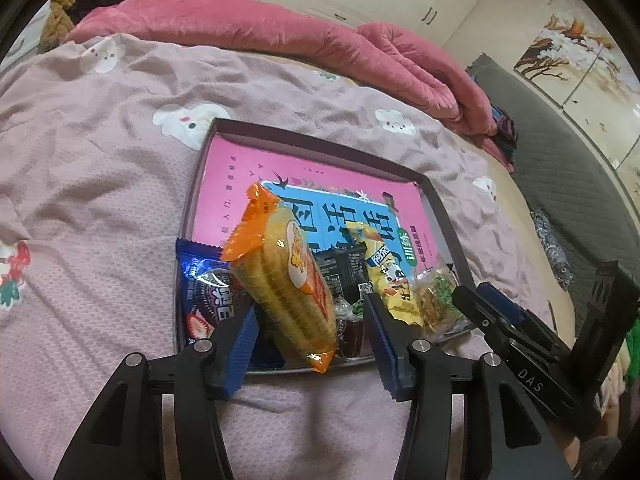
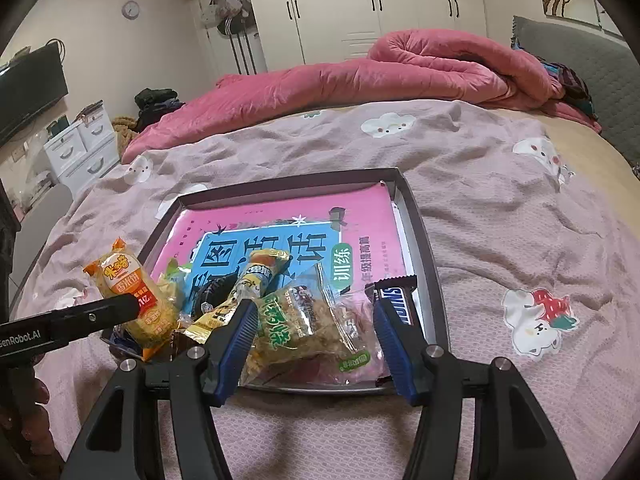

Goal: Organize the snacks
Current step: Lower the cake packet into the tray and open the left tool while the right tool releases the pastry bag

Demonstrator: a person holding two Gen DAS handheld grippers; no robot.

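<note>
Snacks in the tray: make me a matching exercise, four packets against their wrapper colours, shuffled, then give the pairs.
Column one:
1. rice cracker pack
2. cookie packet
3. Snickers bar
4. clear bag of snacks

Column two:
A. dark brown wrapper with blue lettering
B. see-through with green print
C. orange and yellow
D. blue with a strawberry picture

Pairs: 1-C, 2-D, 3-A, 4-B. All four lie at the near end of the tray.

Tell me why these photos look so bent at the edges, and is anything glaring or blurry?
Left wrist view: fisheye curving, dark rounded corners; sharp centre, glare on the orange cracker pack. Right wrist view: same bulge, wardrobe lines bowed; soft indoor light, faint shadows, sheen on the clear snack bag.
</note>
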